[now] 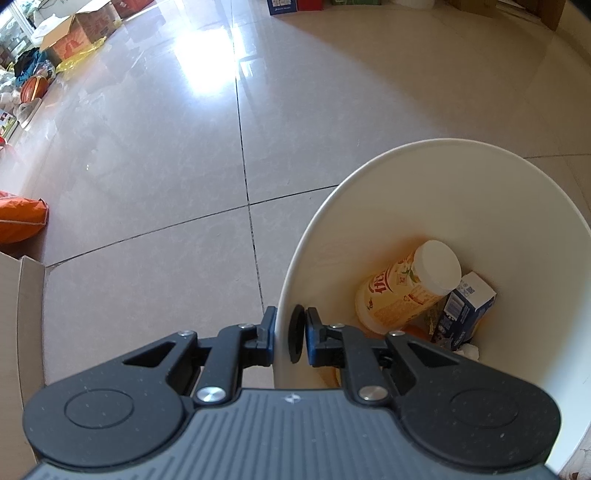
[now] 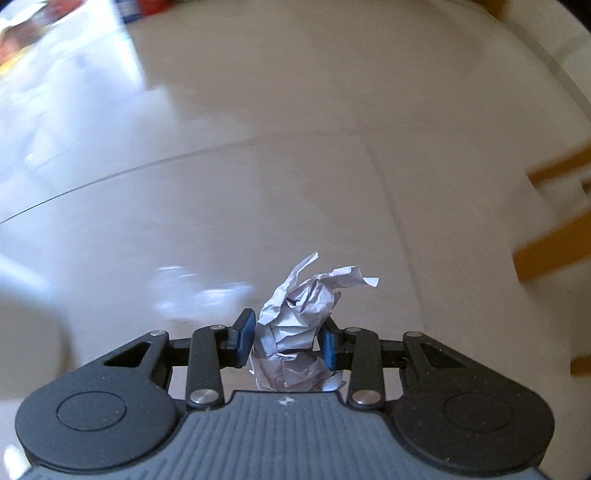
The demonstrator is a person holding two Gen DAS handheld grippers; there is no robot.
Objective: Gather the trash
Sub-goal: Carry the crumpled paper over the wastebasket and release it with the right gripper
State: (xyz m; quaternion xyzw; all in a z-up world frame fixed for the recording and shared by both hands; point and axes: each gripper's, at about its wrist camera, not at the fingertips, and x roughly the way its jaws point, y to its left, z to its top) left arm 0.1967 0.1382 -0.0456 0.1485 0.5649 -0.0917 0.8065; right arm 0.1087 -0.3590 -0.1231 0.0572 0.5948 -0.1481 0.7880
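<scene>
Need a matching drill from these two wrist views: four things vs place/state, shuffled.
Things:
1. crumpled paper
2. white bin
3. yellow canister
4. blue carton

States:
A. clamped at its rim by the left gripper
B. lying inside the bin, white cap up
C. pinched in the right gripper
D. inside the bin, beside the canister

Pairs: 1-C, 2-A, 3-B, 4-D

A glossy pale tiled floor (image 1: pixel 155 177) is carrying everything. The white bin (image 1: pixel 443 206) is standing directly on it. Far beyond the bin, to its left, open cardboard boxes (image 1: pixel 79 31) and a basketball (image 1: pixel 34 89) are sitting; nearer, left of the bin, an orange bag (image 1: pixel 20 221) is lying.
</scene>
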